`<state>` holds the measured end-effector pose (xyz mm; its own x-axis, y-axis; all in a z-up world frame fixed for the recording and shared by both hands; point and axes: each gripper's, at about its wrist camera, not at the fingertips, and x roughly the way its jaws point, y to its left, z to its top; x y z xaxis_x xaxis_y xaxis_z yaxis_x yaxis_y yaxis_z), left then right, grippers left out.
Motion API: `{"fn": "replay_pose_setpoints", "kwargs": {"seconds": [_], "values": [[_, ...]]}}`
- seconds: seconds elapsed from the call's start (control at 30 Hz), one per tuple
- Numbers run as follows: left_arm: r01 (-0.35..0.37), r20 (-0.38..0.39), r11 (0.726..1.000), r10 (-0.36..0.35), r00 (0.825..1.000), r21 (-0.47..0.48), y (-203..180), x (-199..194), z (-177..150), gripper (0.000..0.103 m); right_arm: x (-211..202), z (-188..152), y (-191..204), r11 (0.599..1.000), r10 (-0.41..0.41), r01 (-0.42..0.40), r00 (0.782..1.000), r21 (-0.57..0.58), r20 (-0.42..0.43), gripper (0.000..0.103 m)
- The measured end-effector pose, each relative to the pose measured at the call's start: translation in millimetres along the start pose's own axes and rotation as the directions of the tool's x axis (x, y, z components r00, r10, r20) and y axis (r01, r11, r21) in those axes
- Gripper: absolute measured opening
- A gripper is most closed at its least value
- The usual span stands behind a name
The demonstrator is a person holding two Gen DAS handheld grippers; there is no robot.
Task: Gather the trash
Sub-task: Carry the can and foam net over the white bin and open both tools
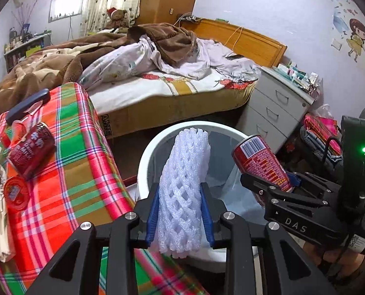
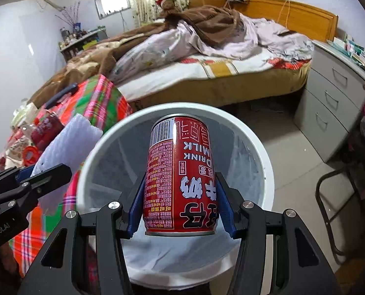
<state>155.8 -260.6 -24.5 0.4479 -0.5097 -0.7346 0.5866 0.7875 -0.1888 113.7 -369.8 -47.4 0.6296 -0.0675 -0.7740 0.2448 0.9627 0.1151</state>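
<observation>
My left gripper (image 1: pixel 180 191) is shut on a white foam net sleeve (image 1: pixel 185 184) and holds it upright over the near rim of a white trash bin (image 1: pixel 145 157). My right gripper (image 2: pixel 180 186) is shut on a red milk drink can (image 2: pixel 180 172), held above the bin's mouth (image 2: pixel 261 147). The can also shows in the left wrist view (image 1: pixel 261 162), with the right gripper (image 1: pixel 281 186) at the bin's right side. The foam sleeve shows in the right wrist view (image 2: pixel 67 145), held by the left gripper (image 2: pixel 35 174). A second red can (image 1: pixel 31 150) lies on the plaid cloth.
A table with a red-green plaid cloth (image 1: pixel 79 162) stands left of the bin, with a red lid (image 1: pixel 15 191), paper bags and a dark handle (image 1: pixel 27 105). A bed (image 1: pixel 158 78) lies behind. A grey drawer cabinet (image 1: pixel 278 108) and a folding chair (image 2: pixel 335 209) stand right.
</observation>
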Motion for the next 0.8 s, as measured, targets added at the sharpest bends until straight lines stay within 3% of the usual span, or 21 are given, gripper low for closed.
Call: {"fn": "replay_pose_setpoints", "kwargs": {"seconds": [0.2, 0.3, 0.47, 0.8], "values": [[0.01, -0.022, 1.0, -0.01, 1.0, 0.008, -3, 17, 4, 0.035, 8, -3, -9, 1.0, -0.015, 0.015, 0.999, 0.003, -0.043, 0.054], [0.01, -0.03, 1.0, -0.01, 1.0, 0.002, -3, 21, 3, 0.048, 6, -5, -11, 1.0, -0.024, 0.024, 0.999, 0.002, -0.038, 0.054], [0.001, -0.017, 1.0, -0.001, 1.0, -0.007, 1, 18, -1, 0.057, 2, -6, -14, 1.0, -0.01, 0.01, 1.0, 0.016, -0.018, 0.068], [-0.023, 0.025, 0.999, 0.024, 0.999, -0.032, 12, -13, -10, 0.057, -13, -8, -8, 0.999, 0.003, -0.004, 1.0, 0.035, 0.027, 0.068]]}}
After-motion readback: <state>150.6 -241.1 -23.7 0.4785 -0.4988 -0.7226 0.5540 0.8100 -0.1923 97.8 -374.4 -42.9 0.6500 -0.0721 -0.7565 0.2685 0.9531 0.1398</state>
